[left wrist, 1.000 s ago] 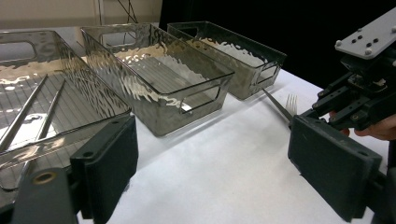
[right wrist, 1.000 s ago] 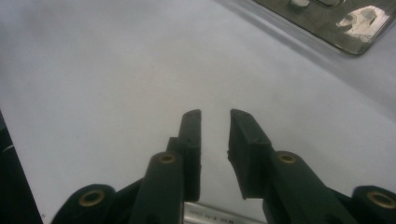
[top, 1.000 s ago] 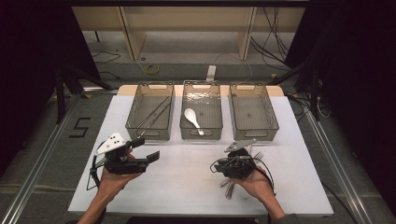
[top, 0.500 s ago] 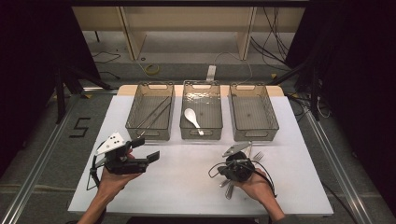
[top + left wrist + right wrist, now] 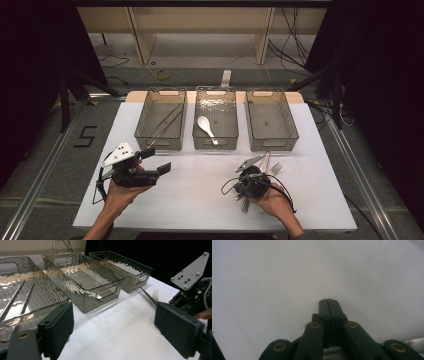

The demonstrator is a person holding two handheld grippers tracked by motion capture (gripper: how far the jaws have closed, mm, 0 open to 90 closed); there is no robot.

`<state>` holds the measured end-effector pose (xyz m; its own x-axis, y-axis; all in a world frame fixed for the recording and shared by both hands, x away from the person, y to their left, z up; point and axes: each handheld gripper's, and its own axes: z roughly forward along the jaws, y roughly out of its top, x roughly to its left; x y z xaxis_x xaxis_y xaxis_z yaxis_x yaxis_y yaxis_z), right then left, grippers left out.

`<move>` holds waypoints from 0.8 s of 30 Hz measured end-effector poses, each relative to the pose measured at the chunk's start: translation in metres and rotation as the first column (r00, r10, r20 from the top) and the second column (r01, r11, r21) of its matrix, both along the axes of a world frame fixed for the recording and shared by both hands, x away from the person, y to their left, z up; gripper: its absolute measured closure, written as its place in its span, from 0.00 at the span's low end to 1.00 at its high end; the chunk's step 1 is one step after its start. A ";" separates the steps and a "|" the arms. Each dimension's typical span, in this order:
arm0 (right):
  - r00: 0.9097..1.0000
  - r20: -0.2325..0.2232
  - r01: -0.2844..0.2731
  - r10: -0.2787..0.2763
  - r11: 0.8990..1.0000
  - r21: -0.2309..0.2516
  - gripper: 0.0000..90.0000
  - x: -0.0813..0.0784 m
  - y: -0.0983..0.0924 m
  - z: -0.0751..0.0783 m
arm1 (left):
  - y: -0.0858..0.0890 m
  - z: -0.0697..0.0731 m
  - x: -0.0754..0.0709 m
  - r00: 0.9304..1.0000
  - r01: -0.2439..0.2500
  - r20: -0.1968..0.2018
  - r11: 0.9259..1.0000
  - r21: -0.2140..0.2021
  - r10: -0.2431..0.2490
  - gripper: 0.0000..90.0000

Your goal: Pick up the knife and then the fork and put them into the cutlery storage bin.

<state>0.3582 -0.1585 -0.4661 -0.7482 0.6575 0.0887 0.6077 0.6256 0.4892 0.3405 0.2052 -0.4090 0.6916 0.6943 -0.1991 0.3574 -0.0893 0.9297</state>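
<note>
My left gripper point(image 5: 156, 161) hovers over the table's front left, open wide with nothing between its pads point(image 5: 57, 327). My right gripper point(image 5: 250, 184) points straight down over a small heap of metal cutlery point(image 5: 245, 202); a fork point(image 5: 276, 167) sticks out beside it. In the right gripper view its jaws are shut point(image 5: 329, 301), pads pressed together just above the white tabletop, and I see nothing between them. The left gripper view shows the fork point(image 5: 155, 293) and the right gripper's grey plate point(image 5: 191, 271).
Three clear bins stand in a row at the back. The left bin point(image 5: 161, 146) holds thin metal rods, the middle bin point(image 5: 216, 145) a white spoon point(image 5: 204, 125), and the right bin point(image 5: 273, 146) shows nothing inside. Bare white tabletop point(image 5: 200, 195) lies between my hands.
My right gripper has shifted slightly down over the cutlery heap. My left gripper has stayed where it was, still open.
</note>
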 end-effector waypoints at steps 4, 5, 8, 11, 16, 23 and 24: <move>1.000 -0.018 0.003 -0.003 1.000 -0.016 1.00 0.001 -0.001 -0.003 | 0.000 0.000 0.000 1.000 -0.001 0.000 1.000 -0.002 0.001 0.17; 1.000 -0.019 0.006 -0.006 1.000 -0.013 1.00 0.001 -0.002 -0.003 | 0.000 0.000 0.000 1.000 0.000 0.001 1.000 -0.001 0.000 0.17; 1.000 -0.024 0.005 -0.005 1.000 -0.012 1.00 0.001 -0.002 -0.003 | 0.000 0.000 0.000 1.000 0.000 0.000 1.000 0.000 0.000 0.17; 0.999 -0.039 0.006 -0.007 1.000 -0.012 1.00 0.001 -0.003 -0.003 | 0.000 0.000 0.000 1.000 -0.001 0.001 1.000 0.001 0.001 0.17; 0.998 -0.057 0.006 -0.008 1.000 -0.027 1.00 -0.001 -0.004 -0.002 | 0.000 0.000 0.000 1.000 -0.002 0.002 1.000 0.003 0.002 0.17; 0.997 -0.080 -0.002 -0.001 1.000 -0.029 1.00 -0.007 -0.012 -0.001 | 0.001 0.000 0.000 1.000 -0.003 0.001 1.000 0.004 0.003 0.17; 0.997 -0.082 0.000 -0.003 0.999 -0.033 1.00 -0.009 -0.013 -0.001 | 0.000 0.000 0.000 1.000 -0.003 0.001 1.000 0.004 0.003 0.17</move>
<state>0.3493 -0.1714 -0.4670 -0.7383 0.6622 0.1281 0.6461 0.6398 0.4162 0.3404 0.2057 -0.4092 0.6897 0.6971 -0.1959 0.3571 -0.0921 0.9295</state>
